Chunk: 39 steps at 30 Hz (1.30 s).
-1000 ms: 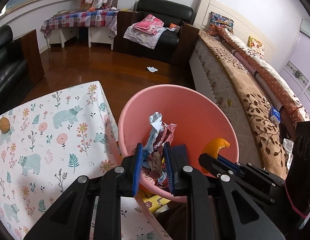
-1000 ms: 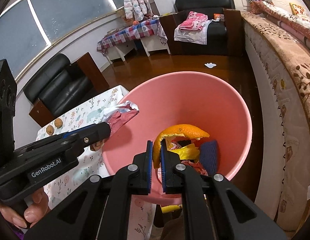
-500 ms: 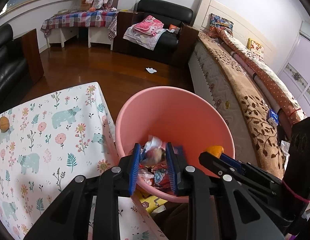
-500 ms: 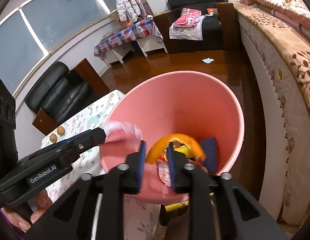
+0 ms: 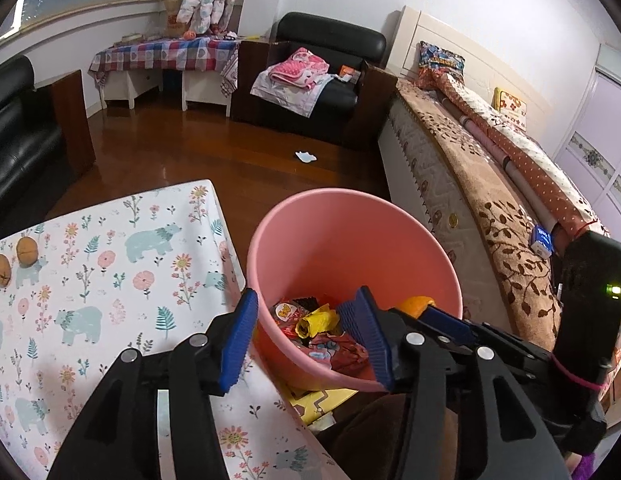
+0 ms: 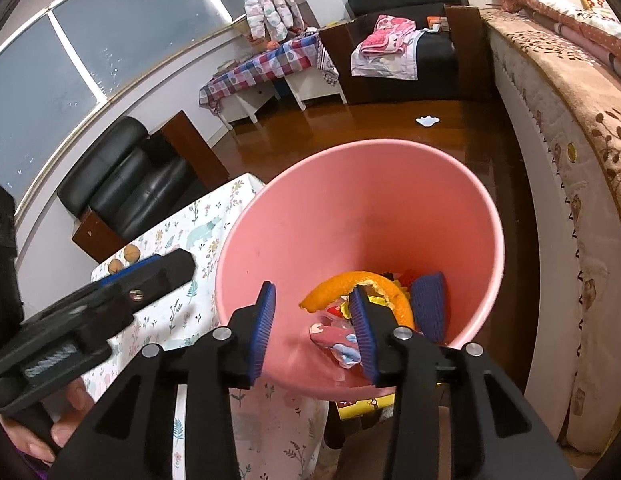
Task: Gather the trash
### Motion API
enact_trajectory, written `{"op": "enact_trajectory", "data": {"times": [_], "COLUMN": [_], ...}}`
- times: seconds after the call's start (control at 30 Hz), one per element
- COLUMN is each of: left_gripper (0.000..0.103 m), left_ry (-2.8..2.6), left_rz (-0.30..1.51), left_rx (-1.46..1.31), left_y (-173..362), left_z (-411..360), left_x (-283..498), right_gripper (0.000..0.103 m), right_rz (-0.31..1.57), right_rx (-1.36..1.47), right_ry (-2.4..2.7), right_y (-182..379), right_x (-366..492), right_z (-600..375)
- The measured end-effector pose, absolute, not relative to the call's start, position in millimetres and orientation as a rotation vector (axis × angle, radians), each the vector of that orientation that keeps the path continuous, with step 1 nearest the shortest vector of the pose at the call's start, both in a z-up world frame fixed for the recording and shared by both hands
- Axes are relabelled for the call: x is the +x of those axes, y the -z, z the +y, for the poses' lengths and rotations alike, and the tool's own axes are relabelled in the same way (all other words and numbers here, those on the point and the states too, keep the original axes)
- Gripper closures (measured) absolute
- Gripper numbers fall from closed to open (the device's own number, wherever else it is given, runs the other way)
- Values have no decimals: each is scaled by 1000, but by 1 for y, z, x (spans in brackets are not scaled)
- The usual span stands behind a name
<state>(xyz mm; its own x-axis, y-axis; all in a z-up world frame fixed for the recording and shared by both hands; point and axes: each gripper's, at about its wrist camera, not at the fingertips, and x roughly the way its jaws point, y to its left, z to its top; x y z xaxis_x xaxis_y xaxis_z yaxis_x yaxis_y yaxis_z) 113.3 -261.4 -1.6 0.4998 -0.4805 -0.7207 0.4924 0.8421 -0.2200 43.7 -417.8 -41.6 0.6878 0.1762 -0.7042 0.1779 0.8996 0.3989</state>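
A pink trash bin [image 5: 350, 220] [image 6: 350, 184] stands beside the table. Wrappers [image 5: 342, 354] [image 6: 336, 346] and a yellow scrap [image 5: 316, 320] lie at its bottom. My left gripper [image 5: 308, 334] hangs open and empty over the bin's near rim. My right gripper [image 6: 314, 330] is open over the bin. An orange peel [image 6: 366, 284] sits just past its right finger, and I cannot tell if it still touches the pad. The peel shows in the left wrist view [image 5: 418, 304] behind the right gripper's finger.
The table with the floral bear cloth [image 5: 110, 280] is left of the bin, with two walnuts [image 5: 14, 260] on it. A bed [image 5: 490, 200] runs along the right. A white scrap [image 5: 305, 156] lies on the wooden floor beyond the bin.
Both grippers opened. The wrapper dropped from my left gripper into the bin, and my right gripper's jaws spread off the orange peel.
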Motion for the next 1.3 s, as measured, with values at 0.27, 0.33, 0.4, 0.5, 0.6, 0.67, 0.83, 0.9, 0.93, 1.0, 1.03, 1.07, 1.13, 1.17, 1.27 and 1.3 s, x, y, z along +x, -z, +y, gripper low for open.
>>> {"op": "enact_trajectory", "data": {"times": [0.27, 0.33, 0.4, 0.5, 0.6, 0.67, 0.83, 0.9, 0.93, 1.0, 1.03, 1.07, 1.13, 1.17, 1.27, 1.3], "left_gripper": [52, 52, 50, 49, 48, 45, 42, 42, 42, 42, 42, 42, 42, 40, 38, 37], "left_ry": [541, 532, 526, 516, 514, 512, 505, 501, 501, 502, 504, 506, 509, 511, 514, 514], "left_rz": [829, 829, 831, 832, 830, 828, 826, 828, 830, 830, 828, 827, 829, 831, 835, 834], "left_rx": [16, 17, 16, 17, 14, 8, -6, -13, -14, -13, -12, -12, -14, -17, -20, -18], "left_y": [-7, -7, -7, -6, -6, -6, -7, -7, -6, -6, -6, -6, -5, -5, -5, -5], "left_z": [-242, -239, -237, -233, -228, -225, -218, -215, -214, -213, -213, -213, -212, -211, -211, -211], "left_x": [112, 112, 112, 110, 108, 106, 105, 104, 104, 103, 102, 101, 100, 100, 98, 97], "right_gripper": [59, 59, 59, 59, 59, 59, 59, 59, 59, 59, 59, 58, 58, 58, 58, 58], "right_rz": [877, 887, 894, 908, 935, 949, 955, 953, 952, 952, 952, 952, 952, 949, 941, 937], "right_rx": [446, 444, 435, 419, 412, 404, 390, 392, 392, 387, 383, 380, 376, 373, 366, 363], "right_ry": [-23, -25, -24, -26, -35, -39, -35, -32, -33, -37, -38, -41, -42, -42, -35, -33], "right_y": [48, 49, 50, 50, 51, 52, 52, 52, 51, 49, 49, 47, 46, 45, 42, 41], "right_x": [54, 54, 53, 51, 51, 50, 46, 42, 40, 36, 34, 33, 30, 28, 23, 22], "right_z": [-407, -405, -402, -398, -396, -395, -393, -393, -393, -391, -390, -390, -389, -389, -388, -387]}}
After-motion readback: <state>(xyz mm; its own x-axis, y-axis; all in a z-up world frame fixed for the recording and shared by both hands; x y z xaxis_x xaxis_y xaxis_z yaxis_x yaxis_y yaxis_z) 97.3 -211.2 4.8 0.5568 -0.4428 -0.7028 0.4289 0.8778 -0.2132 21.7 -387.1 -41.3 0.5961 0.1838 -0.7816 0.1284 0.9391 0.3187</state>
